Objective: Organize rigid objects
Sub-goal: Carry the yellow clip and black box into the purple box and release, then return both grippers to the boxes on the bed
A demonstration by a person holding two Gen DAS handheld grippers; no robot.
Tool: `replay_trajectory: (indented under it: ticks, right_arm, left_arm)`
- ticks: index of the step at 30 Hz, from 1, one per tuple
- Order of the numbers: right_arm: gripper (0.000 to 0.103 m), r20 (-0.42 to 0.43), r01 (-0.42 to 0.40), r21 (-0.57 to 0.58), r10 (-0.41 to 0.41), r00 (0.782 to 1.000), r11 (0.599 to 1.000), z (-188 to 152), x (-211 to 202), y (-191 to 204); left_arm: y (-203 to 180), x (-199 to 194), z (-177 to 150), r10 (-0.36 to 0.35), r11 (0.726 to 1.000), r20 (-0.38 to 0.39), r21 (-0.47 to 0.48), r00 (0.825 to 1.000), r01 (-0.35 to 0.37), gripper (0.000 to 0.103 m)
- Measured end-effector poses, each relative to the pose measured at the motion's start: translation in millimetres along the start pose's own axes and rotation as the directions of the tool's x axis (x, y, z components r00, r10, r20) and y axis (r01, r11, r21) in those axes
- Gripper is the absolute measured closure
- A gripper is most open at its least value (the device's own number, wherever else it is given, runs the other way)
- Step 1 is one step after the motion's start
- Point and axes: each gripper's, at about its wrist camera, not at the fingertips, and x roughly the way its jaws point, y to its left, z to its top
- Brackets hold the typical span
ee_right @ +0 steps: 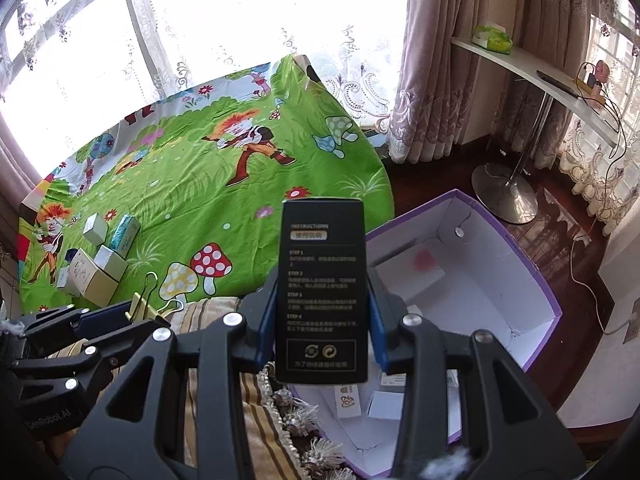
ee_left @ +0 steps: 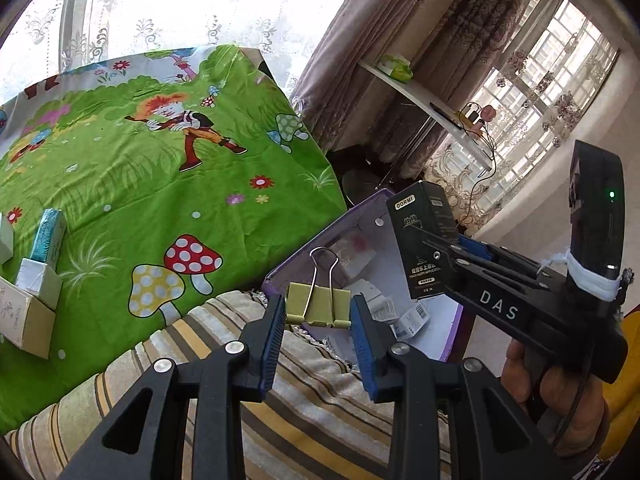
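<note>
1. Here, the black carton (ee_right: 322,292) stands upright between the pads of the right claw (ee_right: 323,312), pinched on both long sides, its printed instruction panel facing the right wrist camera.
2. In the left wrist view the same black carton (ee_left: 424,240) shows a "DORNI" label near its top and hangs above the open purple box (ee_left: 448,344), with the right claw (ee_left: 448,254) reaching in from the right side.
3. The yellow binder clip (ee_left: 318,306) is gripped on its two ends by the left claw (ee_left: 318,316), its wire handles (ee_left: 322,272) folded upward.
4. From the right wrist camera, the yellow binder clip (ee_right: 140,306) is seen at the tip of the left claw (ee_right: 136,316), low on the left.
5. The purple box (ee_right: 532,272) sits just beside the tabletop, white inside, with small white packages (ee_right: 386,404) and labels lying on its floor.
6. The tabletop (ee_right: 320,168) wears a green cartoon cloth with mushrooms; a cluster of small cartons (ee_right: 100,260) stands at its left part.
7. A striped, fringed fabric (ee_left: 320,384) lies under both claws at the near edge.
8. Behind, lace curtains (ee_right: 240,40) cover bright windows, and a white shelf (ee_right: 532,68) carries a green packet.
</note>
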Motion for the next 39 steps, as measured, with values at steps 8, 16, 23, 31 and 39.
replay_trajectory:
  ticks: [8, 16, 23, 31, 39]
  right_arm:
    - [0.045, 0.025, 0.022, 0.046, -0.024, 0.999, 0.999, 7, -8, -18]
    - [0.02, 0.097, 0.035, 0.049, -0.04, 0.994, 0.998, 16, -26, -15]
    - [0.004, 0.211, 0.098, 0.032, -0.103, 0.972, 0.995, 25, -50, 3]
    - [0.002, 0.324, 0.124, -0.061, -0.098, 0.941, 0.99, 28, -68, 37]
    - [0.002, 0.225, -0.094, -0.126, 0.121, 0.967, 0.987, 21, -55, 74]
  left_arm:
    - [-14, 15, 12, -0.059, 0.998, 0.007, 0.004, 0.998, 0.059, 0.058]
    - [-7, -16, 16, -0.055, 0.998, 0.101, 0.005, 0.993, 0.055, 0.044]
    - [-14, -64, 17, 0.146, 0.983, 0.299, 0.066, 0.943, -0.173, 0.036]
    - [1, -91, 11, 0.215, 0.954, 0.381, 0.116, 0.899, -0.277, 0.034]
    - [64, -116, -5, 0.25, 0.964, 0.329, 0.005, 0.911, -0.267, 0.034]
